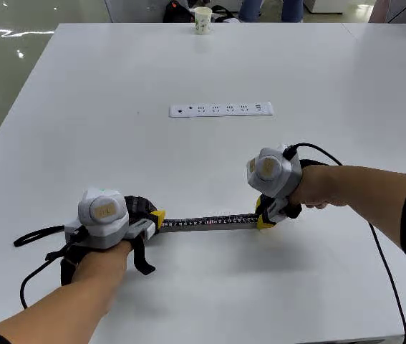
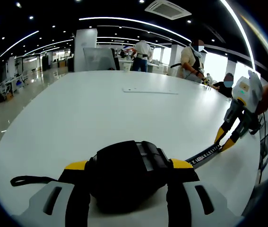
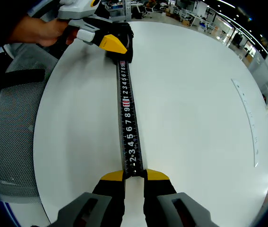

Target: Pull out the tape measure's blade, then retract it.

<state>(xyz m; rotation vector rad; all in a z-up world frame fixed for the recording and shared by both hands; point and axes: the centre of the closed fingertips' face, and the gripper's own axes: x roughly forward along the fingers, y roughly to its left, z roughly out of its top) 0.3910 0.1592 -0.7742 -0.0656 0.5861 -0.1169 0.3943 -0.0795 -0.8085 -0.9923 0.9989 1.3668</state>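
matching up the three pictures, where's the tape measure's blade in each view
Head view: blade low centre, lying left to right.
Left gripper view: blade lower right, coming out of the black case.
Right gripper view: blade up the middle.
Shared landmark: white power strip.

The white table bears a power strip and paper cup.

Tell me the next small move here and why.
Probably ease the right hand-held gripper back toward the case, letting the blade retract. The blade already lies pulled out across the table, its tip pinched in the right jaws, and the left hand-held gripper clamps the case, so pull-out looks done.
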